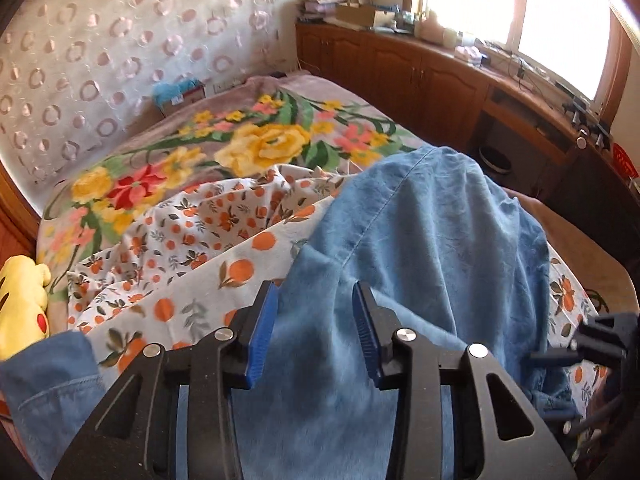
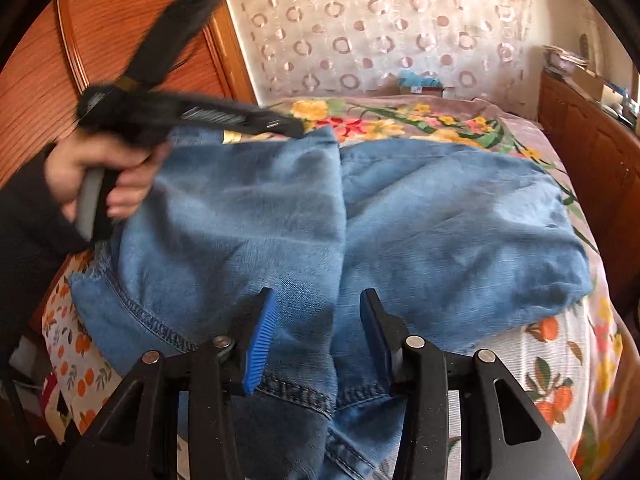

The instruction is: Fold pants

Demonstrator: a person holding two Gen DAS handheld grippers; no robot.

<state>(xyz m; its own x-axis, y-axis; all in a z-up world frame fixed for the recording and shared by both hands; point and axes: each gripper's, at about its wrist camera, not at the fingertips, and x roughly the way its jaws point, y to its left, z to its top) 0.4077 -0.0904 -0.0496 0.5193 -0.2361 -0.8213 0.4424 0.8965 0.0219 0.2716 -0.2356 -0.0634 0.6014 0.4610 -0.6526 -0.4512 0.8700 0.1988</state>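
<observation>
Blue pants [image 2: 360, 216] are being spread across the floral bed [image 2: 520, 128], bunched w/ one layer doubled back, prob. mid-fold. Left gripper [image 1: 316, 332] and right gripper [image 2: 316, 340] are both being held w/ fingers spread, denim lying beneath the gaps, nothing being pinched. No containers w/ contents are being made out clearly.
</observation>
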